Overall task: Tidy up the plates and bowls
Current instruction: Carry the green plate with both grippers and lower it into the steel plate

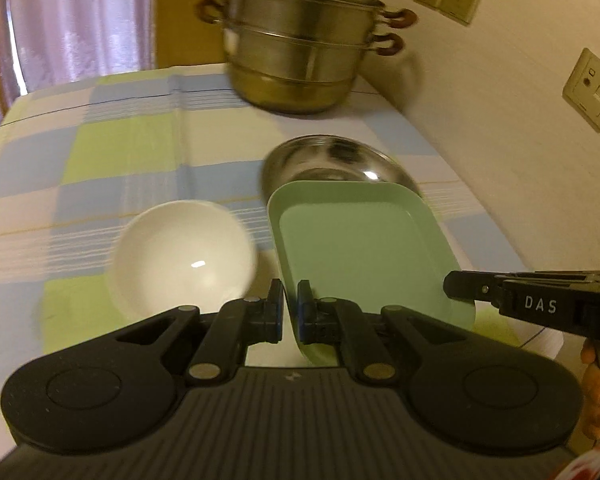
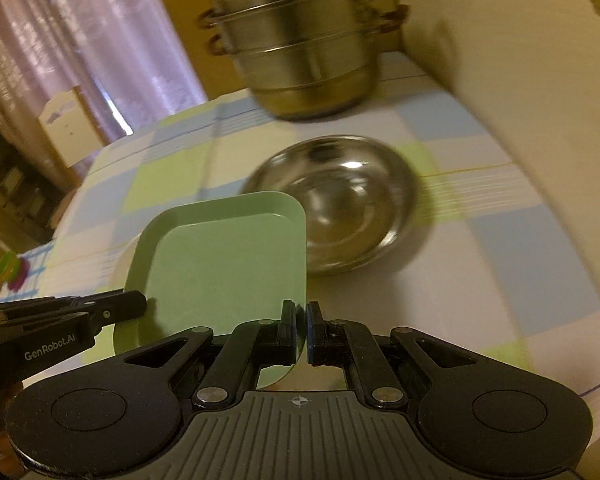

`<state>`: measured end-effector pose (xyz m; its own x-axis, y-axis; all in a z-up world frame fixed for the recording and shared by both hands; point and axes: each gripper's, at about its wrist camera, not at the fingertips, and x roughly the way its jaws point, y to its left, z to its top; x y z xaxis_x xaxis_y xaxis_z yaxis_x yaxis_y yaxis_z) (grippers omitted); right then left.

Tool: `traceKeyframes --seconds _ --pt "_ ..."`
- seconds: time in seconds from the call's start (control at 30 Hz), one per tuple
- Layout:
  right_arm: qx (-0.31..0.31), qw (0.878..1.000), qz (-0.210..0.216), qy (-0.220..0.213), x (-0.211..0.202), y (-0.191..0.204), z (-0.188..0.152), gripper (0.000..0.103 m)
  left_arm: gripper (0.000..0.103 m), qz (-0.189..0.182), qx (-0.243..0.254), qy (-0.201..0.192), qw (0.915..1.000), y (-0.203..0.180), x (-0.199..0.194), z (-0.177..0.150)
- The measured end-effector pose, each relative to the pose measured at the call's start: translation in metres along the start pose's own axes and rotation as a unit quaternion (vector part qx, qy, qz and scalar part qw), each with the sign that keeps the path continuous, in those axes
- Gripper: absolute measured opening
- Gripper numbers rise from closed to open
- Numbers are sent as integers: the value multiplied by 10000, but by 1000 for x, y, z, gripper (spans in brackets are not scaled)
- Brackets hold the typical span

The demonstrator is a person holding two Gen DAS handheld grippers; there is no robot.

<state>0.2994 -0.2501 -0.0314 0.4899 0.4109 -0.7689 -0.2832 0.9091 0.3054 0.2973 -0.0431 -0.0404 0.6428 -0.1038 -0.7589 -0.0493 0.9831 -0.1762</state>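
A pale green rectangular plate [image 1: 360, 248] [image 2: 224, 264] hangs above the table, held by both grippers. My left gripper [image 1: 291, 304] is shut on its left rim. My right gripper [image 2: 301, 322] is shut on its right rim and shows from the side in the left wrist view [image 1: 466, 290]. In the right wrist view the left gripper [image 2: 134, 304] enters from the left edge. A white bowl [image 1: 184, 248] sits on the cloth left of the plate. A shallow steel bowl [image 1: 332, 162] [image 2: 352, 200] lies just beyond the plate's far edge.
A tall stacked steel steamer pot [image 1: 300, 36] [image 2: 300, 40] stands at the back of the checked tablecloth [image 1: 100, 160]. The wall with sockets [image 1: 592, 88] runs close along the right side. Curtains [image 1: 80, 20] hang behind on the left. A hand [image 1: 596, 384] grips the right tool.
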Motion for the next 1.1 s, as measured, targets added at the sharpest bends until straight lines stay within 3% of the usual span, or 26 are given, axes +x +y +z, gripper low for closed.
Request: traceKeyframes --seconds 0.23,0.43,0.77,1.1 --pt "-70 9999 -115 -52 12 -45 23 5 6 93 2 1 10000 -30 41 23" --pt "-180 9998 -116 58 46 -66 47 5 6 272 -113 136 9995 -37 81 40" --pt "-224 9995 -42 225 97 -83 76 5 6 652 -263 275 9971 -37 130 62" --pt "-259 9986 -59 447 130 -89 85 5 7 866 -413 544 9939 -33 158 67"
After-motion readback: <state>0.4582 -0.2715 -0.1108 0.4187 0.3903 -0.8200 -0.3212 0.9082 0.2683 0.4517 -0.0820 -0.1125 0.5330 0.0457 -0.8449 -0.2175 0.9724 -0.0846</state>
